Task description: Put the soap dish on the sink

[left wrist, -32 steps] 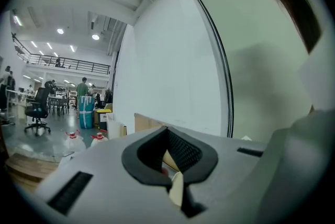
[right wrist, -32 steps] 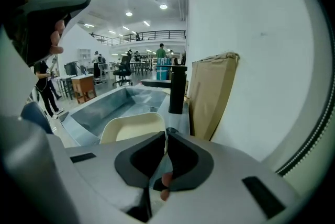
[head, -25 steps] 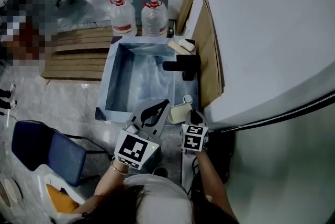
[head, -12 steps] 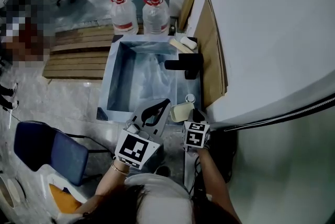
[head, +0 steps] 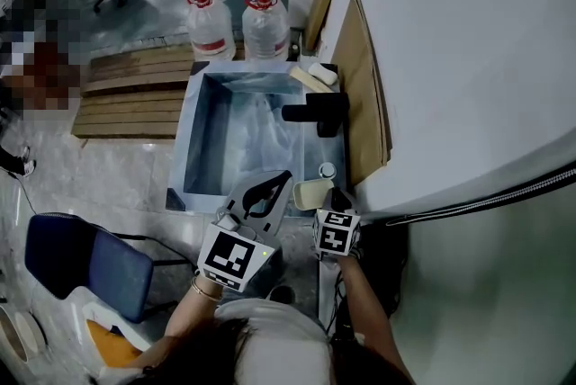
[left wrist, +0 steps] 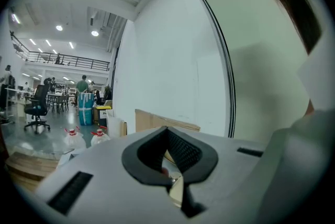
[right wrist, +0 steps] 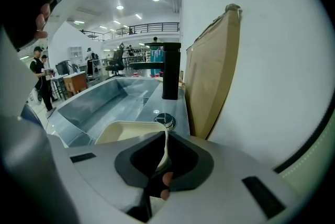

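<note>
The cream soap dish (head: 309, 192) hangs over the sink's near right corner, just in front of the steel rim (head: 193, 133). My right gripper (head: 330, 196) is shut on the dish's near edge; in the right gripper view the dish (right wrist: 131, 131) has its rim pinched between the jaws of that gripper (right wrist: 164, 157). My left gripper (head: 281, 180) hovers just left of the dish with its tips together and nothing between them. In the left gripper view the left gripper (left wrist: 167, 133) shows joined tips, with a sliver of cream beyond them.
A black faucet (head: 315, 111) stands on the sink's right ledge, with a small round cap (head: 324, 168) nearer me. A soap bar (head: 322, 73) lies at the far right corner. Cardboard (head: 362, 95) leans on the wall. Two water jugs (head: 209, 23) stand behind the sink.
</note>
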`<state>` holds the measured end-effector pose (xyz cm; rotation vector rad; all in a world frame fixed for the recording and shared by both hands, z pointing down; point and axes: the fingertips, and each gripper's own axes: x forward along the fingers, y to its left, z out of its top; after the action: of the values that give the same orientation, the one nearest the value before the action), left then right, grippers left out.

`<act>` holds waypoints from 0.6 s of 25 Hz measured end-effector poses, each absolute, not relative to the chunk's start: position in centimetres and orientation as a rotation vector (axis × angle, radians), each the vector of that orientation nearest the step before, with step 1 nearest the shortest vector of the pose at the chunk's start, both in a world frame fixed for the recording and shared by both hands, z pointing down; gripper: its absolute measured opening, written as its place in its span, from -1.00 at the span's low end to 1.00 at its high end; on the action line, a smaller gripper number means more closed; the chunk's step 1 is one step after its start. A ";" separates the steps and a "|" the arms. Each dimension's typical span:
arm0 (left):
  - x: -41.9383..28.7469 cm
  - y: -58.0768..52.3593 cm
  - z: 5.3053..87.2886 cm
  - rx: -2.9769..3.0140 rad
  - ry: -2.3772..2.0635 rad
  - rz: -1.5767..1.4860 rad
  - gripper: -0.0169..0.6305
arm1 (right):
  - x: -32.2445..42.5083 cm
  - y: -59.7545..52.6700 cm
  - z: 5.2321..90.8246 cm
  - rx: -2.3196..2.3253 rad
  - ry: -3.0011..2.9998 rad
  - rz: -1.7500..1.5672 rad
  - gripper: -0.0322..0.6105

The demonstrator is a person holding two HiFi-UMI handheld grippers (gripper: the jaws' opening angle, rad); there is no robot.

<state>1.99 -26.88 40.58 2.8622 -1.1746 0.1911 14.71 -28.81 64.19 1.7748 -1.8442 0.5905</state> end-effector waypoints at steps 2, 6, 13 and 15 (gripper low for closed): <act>2.0 -27.1 40.4 2.886 -1.173 0.187 -0.94 | 14.7 -28.8 64.1 1.777 -1.847 0.593 -0.78; 1.9 -27.3 40.2 2.886 -1.181 0.175 -0.94 | 14.6 -28.8 63.4 1.789 -1.860 0.575 -0.78; 1.5 -27.0 39.5 2.876 -1.196 0.149 -0.94 | 14.4 -28.3 60.6 1.828 -1.889 0.518 -0.78; 1.5 -26.9 39.2 2.889 -1.199 0.137 -0.94 | 14.2 -28.1 59.7 1.842 -1.900 0.499 -0.78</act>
<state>1.47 -26.92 39.20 2.8888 -1.1990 0.1371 14.22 -28.08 59.74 1.8422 -1.9004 0.4992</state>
